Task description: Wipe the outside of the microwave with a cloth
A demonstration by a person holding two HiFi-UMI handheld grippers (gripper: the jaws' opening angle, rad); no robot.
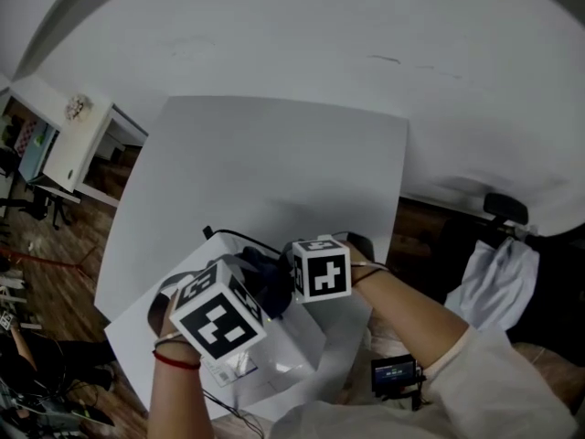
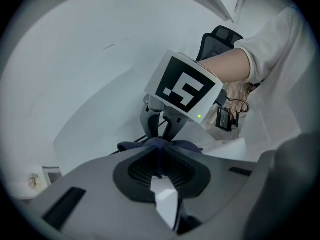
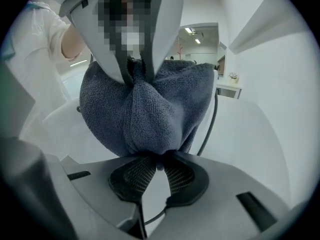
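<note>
I have my left gripper [image 2: 159,160] and right gripper [image 3: 159,162] both pinching the cloth [image 3: 145,109] over the microwave [image 1: 297,338]; wiping looks barely started, most sides left.

Head view: high above cloth [image 1: 263,277], steeply down | left gripper view: close at cloth | right gripper view: close, opposite side | shared: cloth

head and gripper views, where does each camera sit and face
Head view: on the person's head, facing steeply down at the microwave; both forearms show.
Left gripper view: on the left gripper, along its fingers at the cloth; right forearm shows.
Right gripper view: on the right gripper, facing the cloth; a white sleeve shows.
All share the cloth.
</note>
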